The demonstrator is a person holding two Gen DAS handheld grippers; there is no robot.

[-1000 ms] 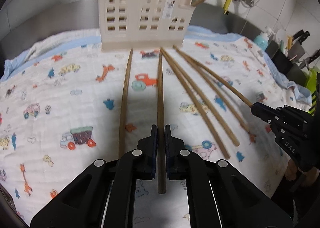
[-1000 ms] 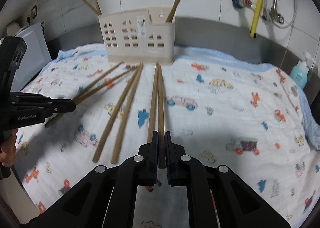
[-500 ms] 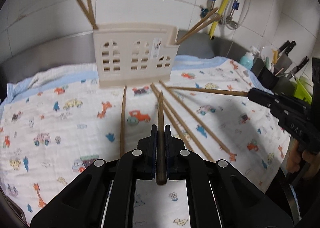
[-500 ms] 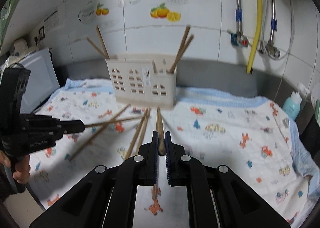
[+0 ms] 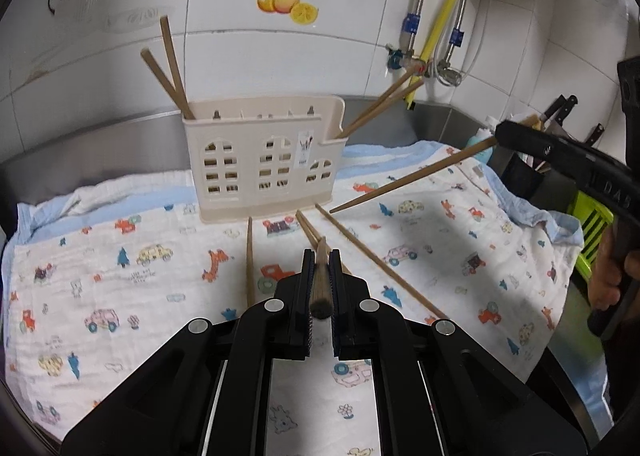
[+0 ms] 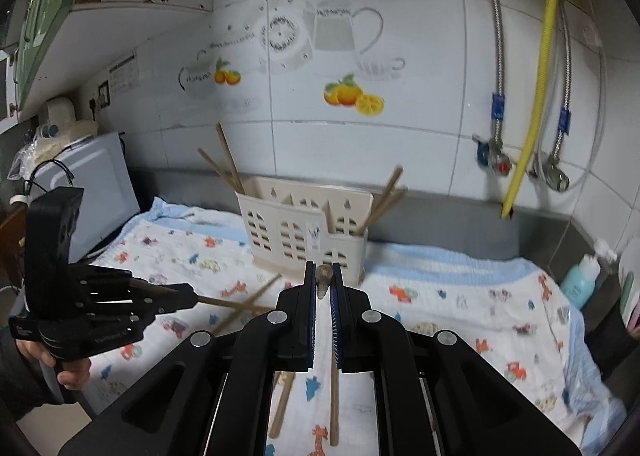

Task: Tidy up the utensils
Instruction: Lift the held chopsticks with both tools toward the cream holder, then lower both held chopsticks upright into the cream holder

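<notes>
A beige utensil holder (image 5: 264, 163) stands at the back of the patterned cloth (image 5: 120, 256), with two chopsticks (image 5: 168, 71) leaning out on its left and two more (image 5: 380, 103) on its right. My left gripper (image 5: 321, 256) is shut on a wooden chopstick (image 5: 320, 284), lifted above the cloth and pointing toward the holder. My right gripper (image 6: 323, 268) is shut on another chopstick (image 6: 323, 278), also raised in front of the holder (image 6: 296, 232). Each gripper shows in the other's view: the right gripper (image 5: 500, 133) and the left gripper (image 6: 188, 292). Three loose chopsticks (image 5: 249, 260) lie on the cloth.
A white appliance (image 6: 92, 191) stands at the left end of the counter. A blue soap bottle (image 6: 578, 280) and a knife block (image 5: 560, 111) are at the right end. A yellow hose (image 5: 452, 3) and metal pipes run down the tiled wall behind the holder.
Both grippers have risen, each lifting its chopstick off the cloth. Both views now take in more of the wall, and the holder sits lower in the frame.
</notes>
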